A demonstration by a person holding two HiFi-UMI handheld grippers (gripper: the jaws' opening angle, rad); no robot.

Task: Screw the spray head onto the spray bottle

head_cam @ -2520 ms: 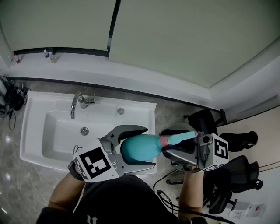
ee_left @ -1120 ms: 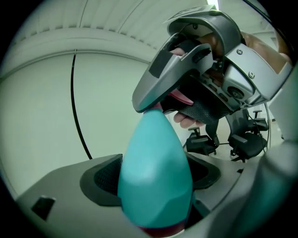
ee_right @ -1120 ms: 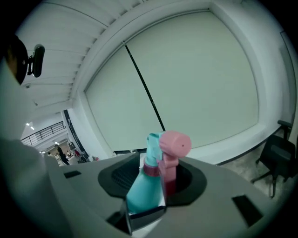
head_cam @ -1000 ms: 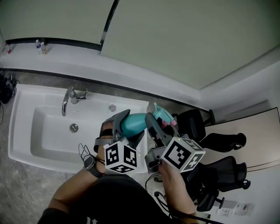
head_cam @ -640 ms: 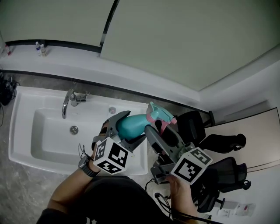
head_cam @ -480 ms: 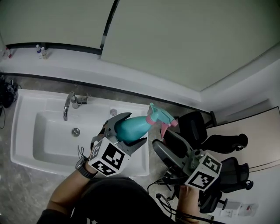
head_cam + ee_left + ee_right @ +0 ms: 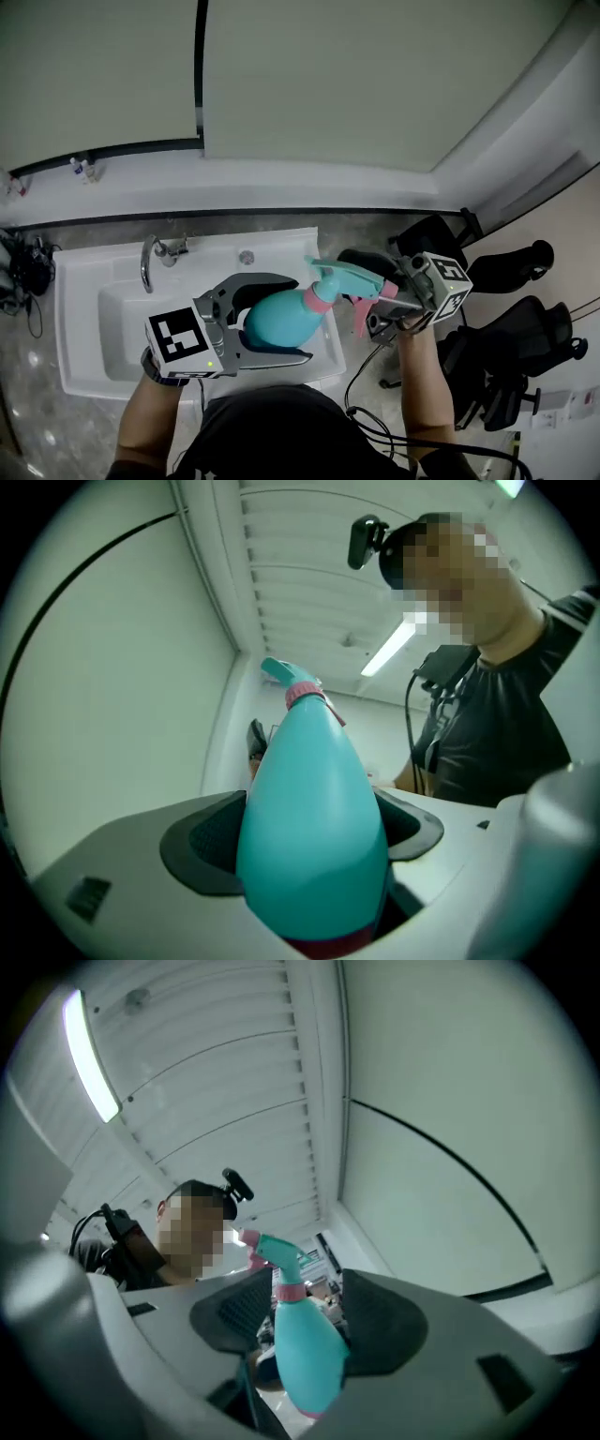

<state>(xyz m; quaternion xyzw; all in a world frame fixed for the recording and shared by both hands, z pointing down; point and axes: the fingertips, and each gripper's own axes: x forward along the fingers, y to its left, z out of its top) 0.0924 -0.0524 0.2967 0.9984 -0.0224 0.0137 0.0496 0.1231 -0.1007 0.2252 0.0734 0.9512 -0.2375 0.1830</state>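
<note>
A teal spray bottle (image 7: 277,323) lies nearly level in front of me, over the front right corner of the sink. Its teal spray head (image 7: 339,275), with pink collar and pink trigger, sits on the neck and points right. My left gripper (image 7: 281,319) is shut on the bottle's fat body; in the left gripper view (image 7: 314,827) both pads press its sides. My right gripper (image 7: 382,309) is just right of the spray head. Its jaws have just been opening. In the right gripper view (image 7: 305,1312) the bottle (image 7: 305,1349) shows between the pads, which do not press it.
A white sink (image 7: 94,319) with a chrome faucet (image 7: 150,262) lies below left. Black office chairs (image 7: 525,272) and cables crowd the floor at right. Small bottles (image 7: 80,169) stand on the wall ledge. My own head and torso show in both gripper views.
The right gripper let go of the spray head, dropped away to the lower right, then rose back beside the head. The left gripper swung the bottle from pointing up-right to lying level.
</note>
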